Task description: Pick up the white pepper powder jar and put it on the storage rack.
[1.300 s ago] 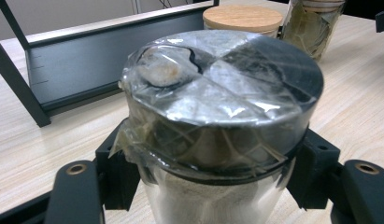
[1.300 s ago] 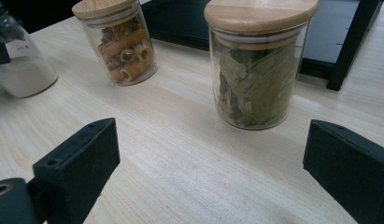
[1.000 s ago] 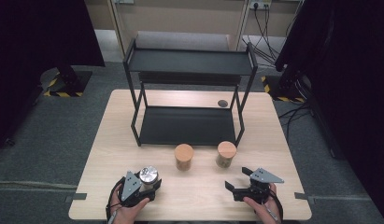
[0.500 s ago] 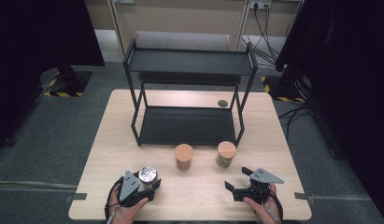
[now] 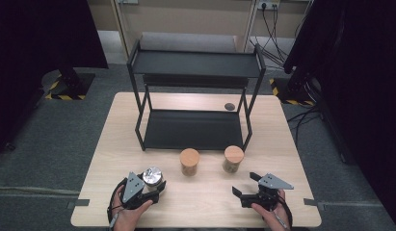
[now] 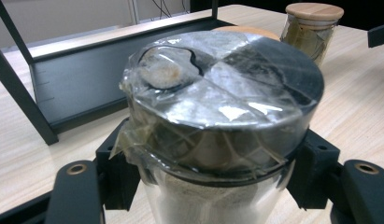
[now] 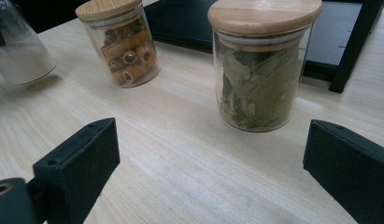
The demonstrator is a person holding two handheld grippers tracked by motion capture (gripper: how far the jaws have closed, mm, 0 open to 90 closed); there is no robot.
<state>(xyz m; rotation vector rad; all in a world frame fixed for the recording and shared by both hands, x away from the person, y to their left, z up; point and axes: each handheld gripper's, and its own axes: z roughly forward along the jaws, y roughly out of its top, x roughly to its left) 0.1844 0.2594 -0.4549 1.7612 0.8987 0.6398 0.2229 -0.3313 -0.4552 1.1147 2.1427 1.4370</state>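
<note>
Pale wooden counter (image 5: 113,144) carries a black two-tier metal shelf rack (image 5: 195,96) at its far side, both tiers bare. Left tongs (image 5: 154,187) sit closed against a clear glass jar with a dark, film-wrapped lid (image 6: 222,88), standing upright near the front edge, probably gripped below the lid for a secure lift. Its pale contents are hard to identify. Right tongs (image 7: 208,172) are spread wide and empty, facing a wooden-lidded glass jar of dried leaves (image 7: 259,70); a wooden-lidded glass jar of tan tubular pieces (image 7: 124,42) stands beside it.
</note>
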